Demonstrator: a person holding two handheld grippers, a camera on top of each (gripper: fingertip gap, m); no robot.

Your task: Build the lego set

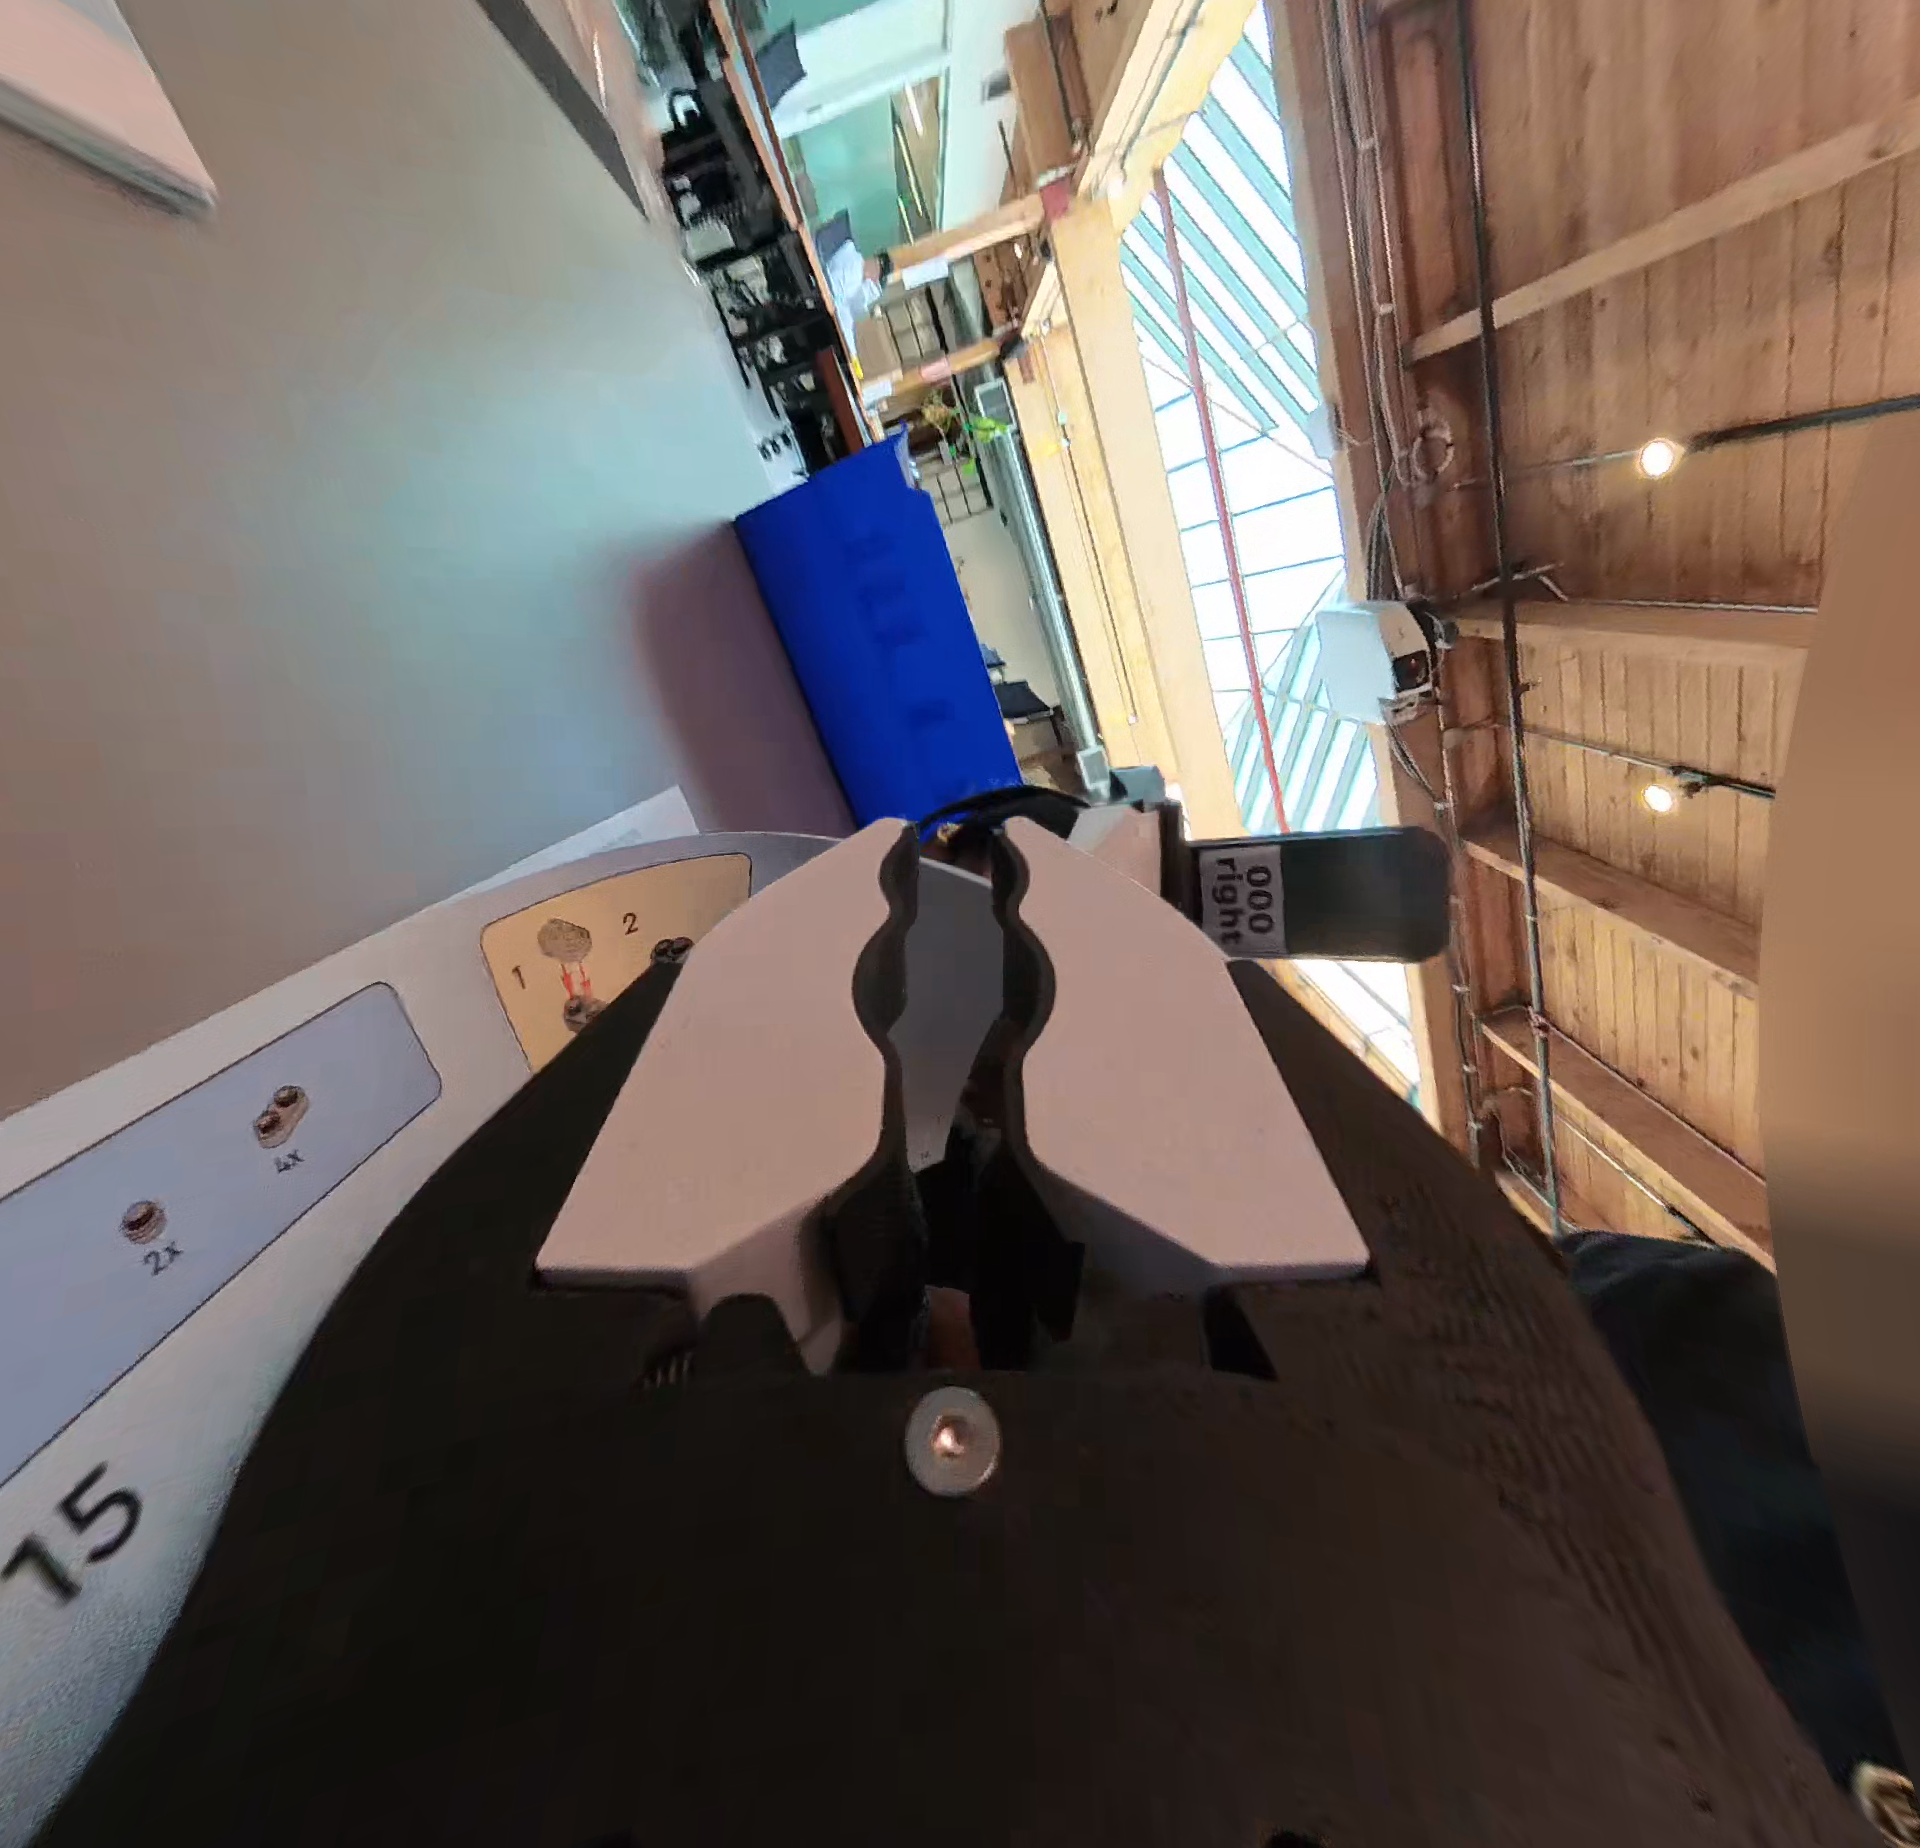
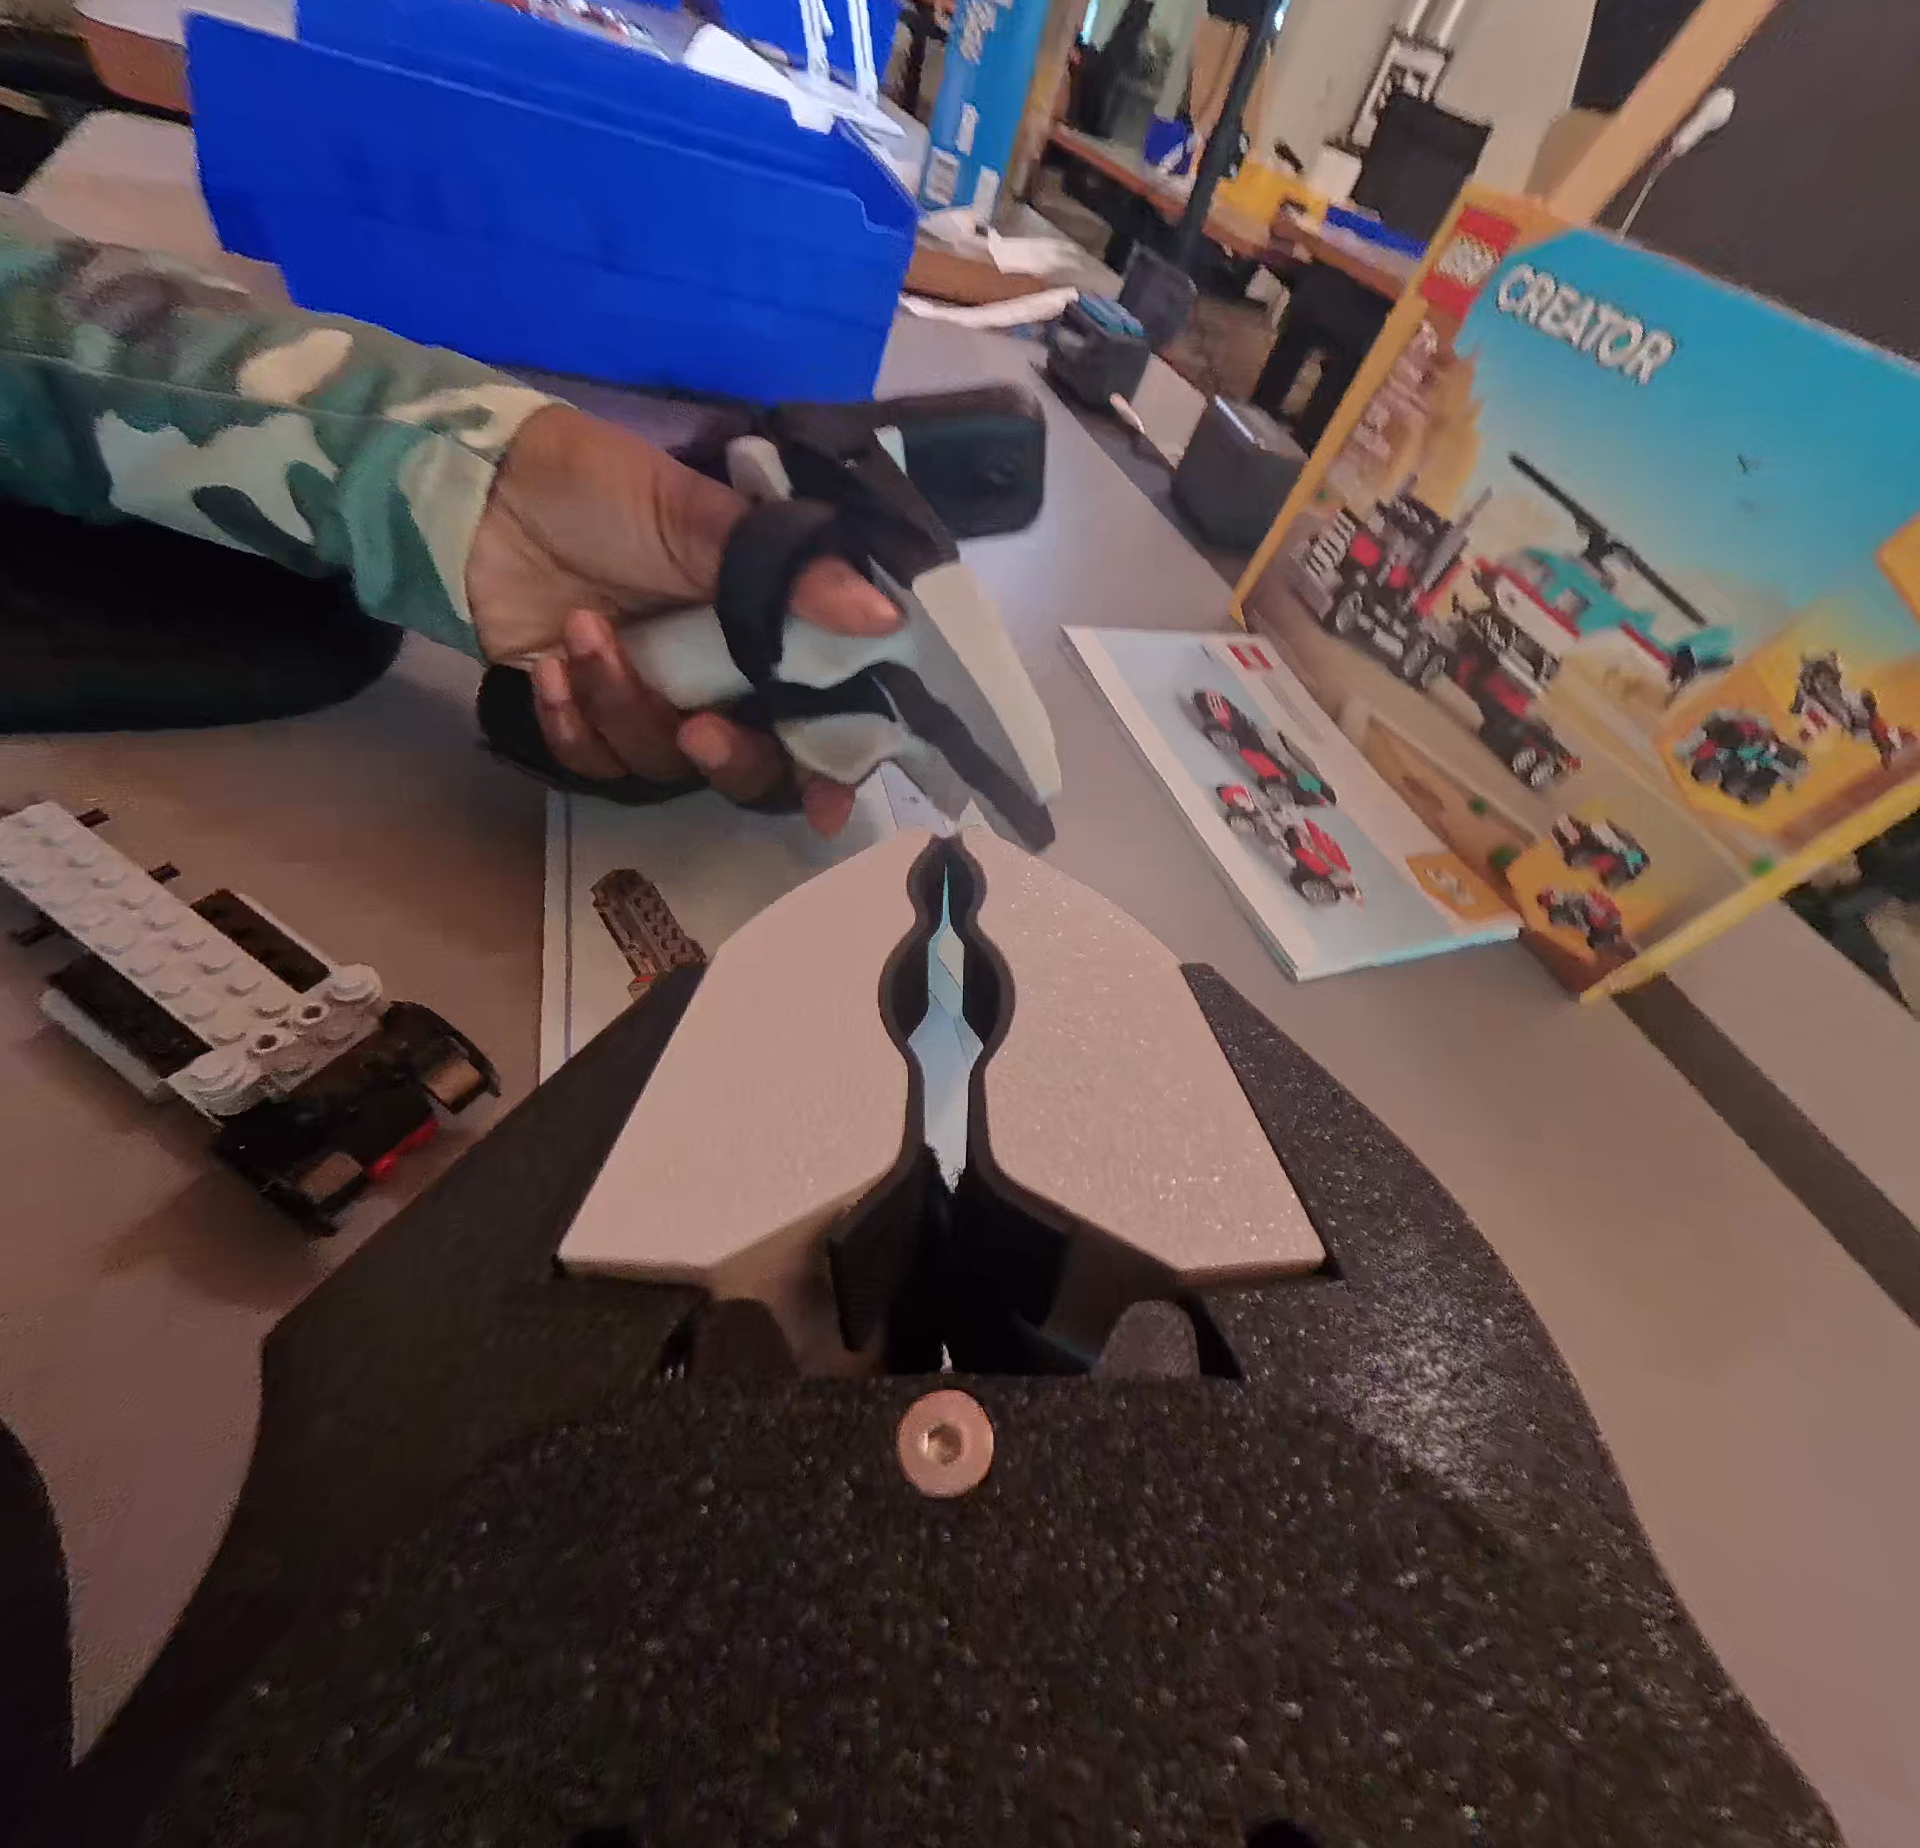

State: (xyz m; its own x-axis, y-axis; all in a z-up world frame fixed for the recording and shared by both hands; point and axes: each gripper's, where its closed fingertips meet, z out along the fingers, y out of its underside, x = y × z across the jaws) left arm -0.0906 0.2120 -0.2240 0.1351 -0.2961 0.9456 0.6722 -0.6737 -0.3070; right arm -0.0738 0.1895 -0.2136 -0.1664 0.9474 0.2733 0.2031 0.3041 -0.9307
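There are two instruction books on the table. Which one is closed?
The closed one is the booklet lying flat beside the toy box, cover pictures facing up. The other book lies open under both claws.

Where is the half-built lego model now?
In the right wrist view, the half-built lego model lies on the table at the left, beside the open instruction booklet and below the person's hand.
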